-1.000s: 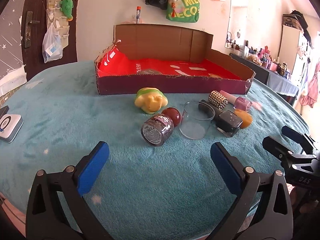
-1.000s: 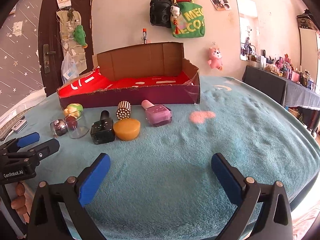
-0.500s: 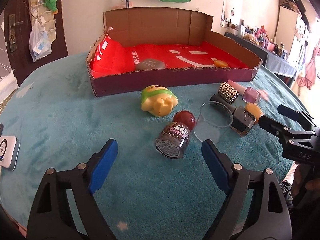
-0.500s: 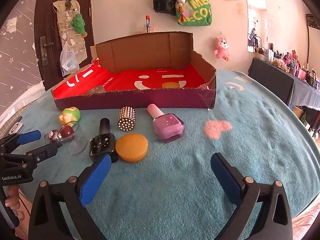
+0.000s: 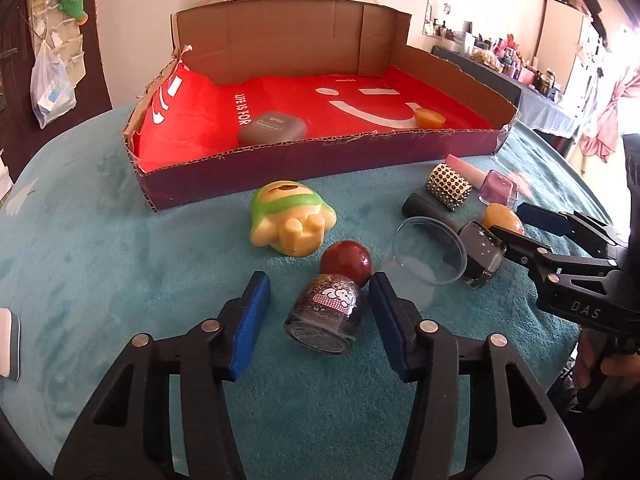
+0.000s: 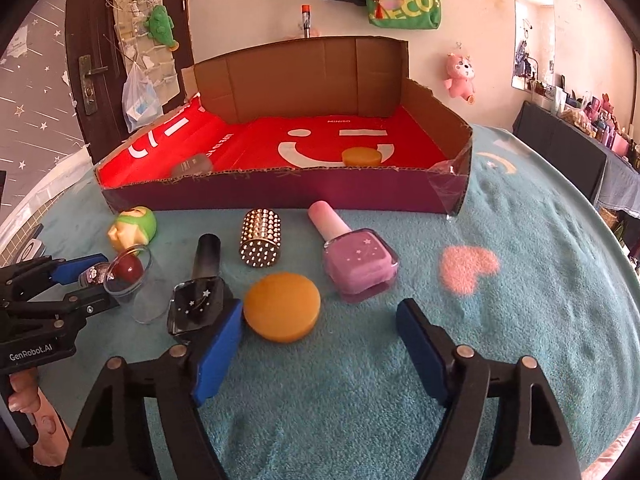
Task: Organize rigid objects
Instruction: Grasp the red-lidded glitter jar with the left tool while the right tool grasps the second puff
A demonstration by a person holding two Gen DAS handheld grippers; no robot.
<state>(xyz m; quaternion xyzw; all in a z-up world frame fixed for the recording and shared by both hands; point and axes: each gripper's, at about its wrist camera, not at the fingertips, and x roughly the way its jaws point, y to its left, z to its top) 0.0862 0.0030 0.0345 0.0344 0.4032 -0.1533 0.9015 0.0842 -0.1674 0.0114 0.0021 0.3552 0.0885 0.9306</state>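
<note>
The small glittery glass bottle with a round dark-red cap (image 5: 326, 312) lies on its side on the teal fleece cover (image 5: 120, 264), directly ahead of the left gripper (image 5: 316, 308) and between its blue pads. Its long axis runs away from the camera, cap far, base near, roughly in line with the fingers. The jaws have just been closing and stand narrow; the right pad appears at the glass, the left pad shows a gap, so no grip is judged yet. The right gripper (image 6: 320, 340), also just closing, stands half wide and empty, with the flat round orange puck (image 6: 282, 306) just ahead. The red-lined cardboard tray (image 5: 320, 152) lies beyond both. Legible: "LIFE IS FOR" and "MINISO" on the liner, "DAS" and "GenRobot.AI" on the grippers.
</note>
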